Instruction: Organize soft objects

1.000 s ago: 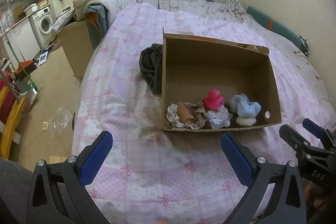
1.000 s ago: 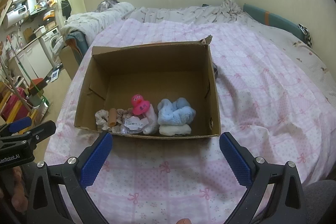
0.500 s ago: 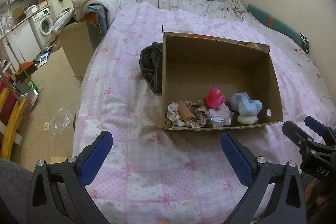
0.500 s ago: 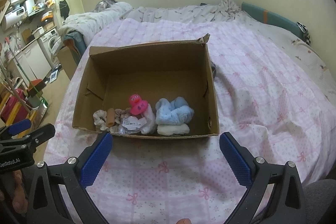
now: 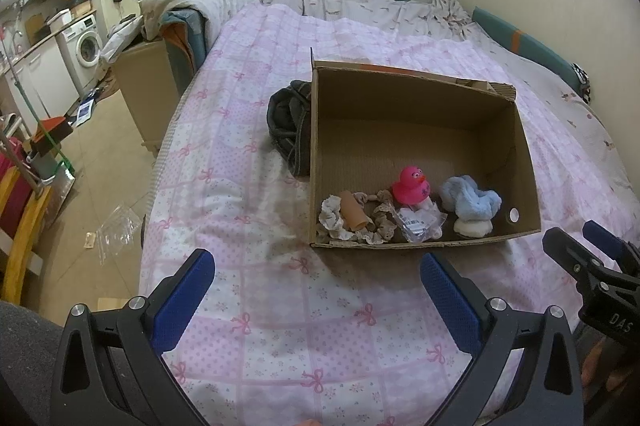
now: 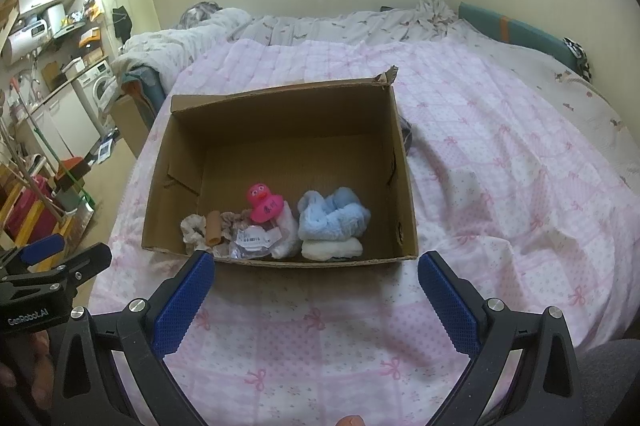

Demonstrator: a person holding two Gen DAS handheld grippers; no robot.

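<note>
A cardboard box stands open on the pink bedspread. Along its near wall lie a pink rubber duck, a fluffy blue cloth on a white one, beige scrunchies, a tan roll and a clear packet. My left gripper hovers open in front of the box, empty. My right gripper is also open and empty, just short of the box's near wall.
A dark grey bundle lies against the box's left side. The bed's left edge drops to a tiled floor with a plastic bag, a wooden cabinet and a washing machine. Crumpled bedding lies at the back.
Both grippers have drawn back slightly from the box, so it looks a little smaller and farther. Nothing was picked up; both stay open.
</note>
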